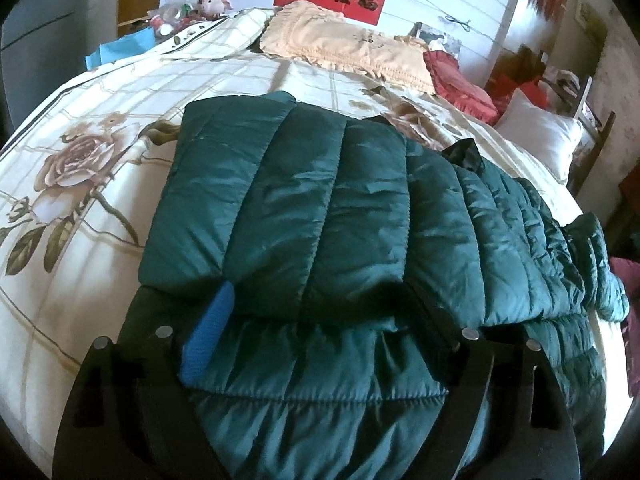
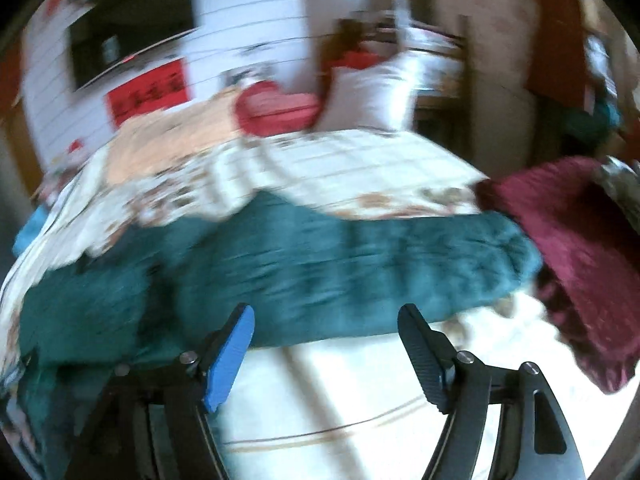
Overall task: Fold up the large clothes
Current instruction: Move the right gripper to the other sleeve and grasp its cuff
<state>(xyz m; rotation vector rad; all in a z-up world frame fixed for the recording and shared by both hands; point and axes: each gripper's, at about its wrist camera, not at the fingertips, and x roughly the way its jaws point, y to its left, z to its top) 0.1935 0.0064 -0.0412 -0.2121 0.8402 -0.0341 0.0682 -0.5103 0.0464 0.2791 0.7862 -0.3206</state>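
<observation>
Left tool (image 1: 320, 312) straddles the dark-green quilted puffer jacket (image 1: 320, 208) on the floral bed (image 1: 80, 184), jaws wide, pads apparently not pressing. Right tool (image 2: 326, 344) wide, empty. One flap folded over; far side still unfolded.

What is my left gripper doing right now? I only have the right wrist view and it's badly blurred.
Observer: The left gripper straddles the near edge of the green jacket, jaws wide. I can't tell whether the pads press it.
Operator: Is the jacket folded yet?
Observer: Partly. One quilted panel lies folded over on top, and what looks like a sleeve trails off to the right.
Operator: Anything at the far left of the bed?
Observer: A plush toy with a red hat sits among small clutter at that corner.
</observation>
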